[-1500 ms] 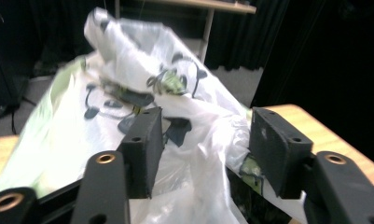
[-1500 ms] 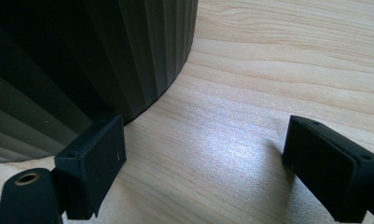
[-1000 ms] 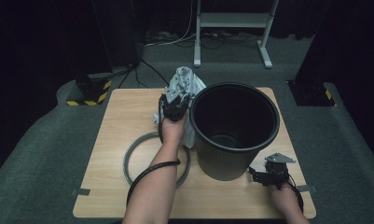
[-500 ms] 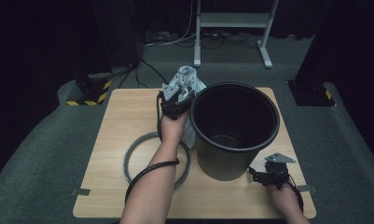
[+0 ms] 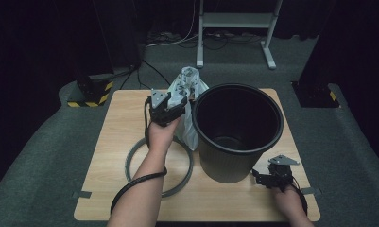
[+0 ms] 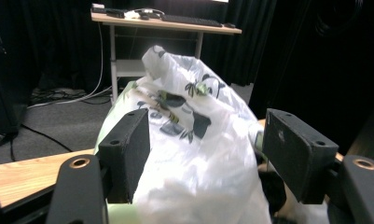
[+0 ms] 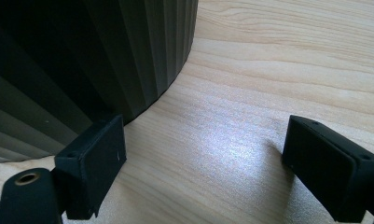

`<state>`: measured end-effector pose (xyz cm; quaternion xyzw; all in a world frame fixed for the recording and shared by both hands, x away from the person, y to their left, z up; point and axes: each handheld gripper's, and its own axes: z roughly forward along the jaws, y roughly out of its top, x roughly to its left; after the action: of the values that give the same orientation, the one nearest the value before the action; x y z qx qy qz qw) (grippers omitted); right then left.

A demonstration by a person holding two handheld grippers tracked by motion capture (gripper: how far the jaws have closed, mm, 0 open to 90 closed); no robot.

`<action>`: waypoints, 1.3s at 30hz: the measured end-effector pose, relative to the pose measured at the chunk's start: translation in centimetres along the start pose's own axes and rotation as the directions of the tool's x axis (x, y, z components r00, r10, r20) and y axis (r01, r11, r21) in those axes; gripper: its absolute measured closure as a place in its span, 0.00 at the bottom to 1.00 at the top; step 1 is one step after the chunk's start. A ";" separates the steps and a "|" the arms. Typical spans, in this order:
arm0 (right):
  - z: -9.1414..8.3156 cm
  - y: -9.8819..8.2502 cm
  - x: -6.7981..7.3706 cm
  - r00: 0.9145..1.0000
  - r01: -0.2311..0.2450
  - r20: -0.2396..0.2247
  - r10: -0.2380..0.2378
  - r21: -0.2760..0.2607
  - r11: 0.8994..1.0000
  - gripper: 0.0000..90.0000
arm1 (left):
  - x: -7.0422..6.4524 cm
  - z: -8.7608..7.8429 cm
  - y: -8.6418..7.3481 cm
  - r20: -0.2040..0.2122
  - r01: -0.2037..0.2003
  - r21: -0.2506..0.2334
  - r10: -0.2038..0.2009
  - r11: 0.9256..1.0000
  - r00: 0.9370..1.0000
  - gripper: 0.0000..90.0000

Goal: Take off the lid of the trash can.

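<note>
A light wooden table (image 5: 130, 118) sits on grey carpet, with dark floor space on every side. On its right half stands a tall black ribbed bin (image 5: 236, 132), upright and open-topped, its base set well in from the right edge and close to the near edge. To the left of the bin a grey ring (image 5: 130, 163) lies flat on the wood, with bare tabletop between it and the left edge.

A white plastic bag (image 5: 187, 101) printed with dark leaves hangs against the bin's left wall, its top poking above the rim. The left gripper (image 5: 170, 105) is just beside it. In the left gripper view its jaws have just been opening and stand apart around the bag (image 6: 198, 154); the left pad looks to touch the film, the right pad stands clear.

The right gripper (image 5: 272, 176) rests near the table's front right corner, beside the bin's base. Its jaws are wide apart over bare wood (image 7: 250, 116), nothing between them.
</note>
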<state>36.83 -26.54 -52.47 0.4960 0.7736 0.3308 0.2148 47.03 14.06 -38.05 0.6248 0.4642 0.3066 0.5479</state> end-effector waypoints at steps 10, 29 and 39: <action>0.0 0.0 0.0 1.000 0.000 0.000 0.000 0.000 1.000 0.15 | 1.0 -2.7 -1.4 0.018 0.005 -0.002 -0.005 1.000 1.000 0.35; 0.0 0.0 0.0 1.000 0.012 -0.004 -0.012 -0.001 1.000 0.14 | 3.2 -8.4 -4.7 0.064 -0.027 0.076 0.022 0.997 0.998 0.25; 0.0 0.0 0.0 1.000 0.015 -0.006 -0.015 -0.001 1.000 0.13 | 4.7 -11.2 -7.2 0.033 -0.056 0.156 0.051 0.986 0.998 0.20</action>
<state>36.86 -26.50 -52.49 0.4892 0.7778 0.3309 0.2150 37.08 22.61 -43.22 0.6826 0.4620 0.2747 0.4950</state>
